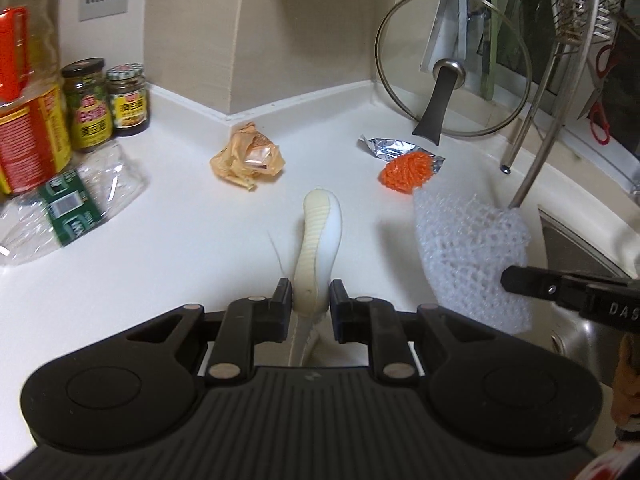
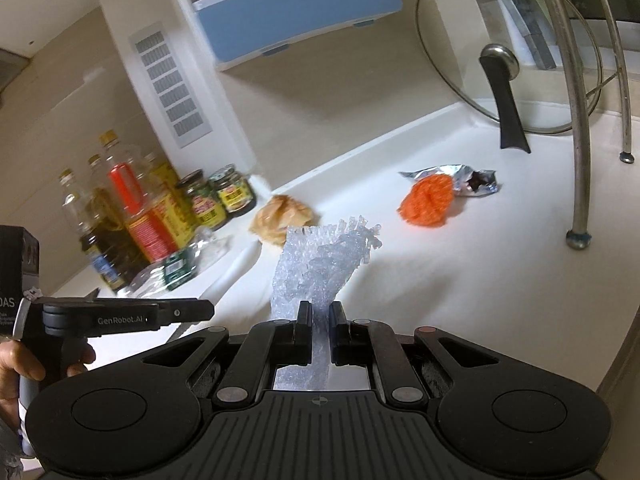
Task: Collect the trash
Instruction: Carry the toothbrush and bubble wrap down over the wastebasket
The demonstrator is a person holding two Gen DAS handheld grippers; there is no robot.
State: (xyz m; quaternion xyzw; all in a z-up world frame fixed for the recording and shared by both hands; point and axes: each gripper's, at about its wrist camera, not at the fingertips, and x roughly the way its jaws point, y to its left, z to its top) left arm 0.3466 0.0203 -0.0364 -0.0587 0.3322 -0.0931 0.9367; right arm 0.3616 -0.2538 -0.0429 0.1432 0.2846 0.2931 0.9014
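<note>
Jaws of the left gripper pinch a pale, ribbed strip of white peel, which rises from between the pads and curls away over the white countertop. On the right, the right gripper is pressed together on a sheet of white foam fruit netting; the netting stands up from the pads with its frayed end farthest out. Seen from the left wrist, this netting hangs just right of the peel, beside the steel sink.

Farther out on the counter lie more scraps: a crumpled tan plastic bag left of centre, an orange mesh ball to the right, touching a crinkled foil wrapper. At near left a flattened clear plastic bottle with a green label lies in front of two sauce jars and a large oil bottle. At far right a glass pot lid leans upright against the wall, beside the legs of a metal dish rack.
</note>
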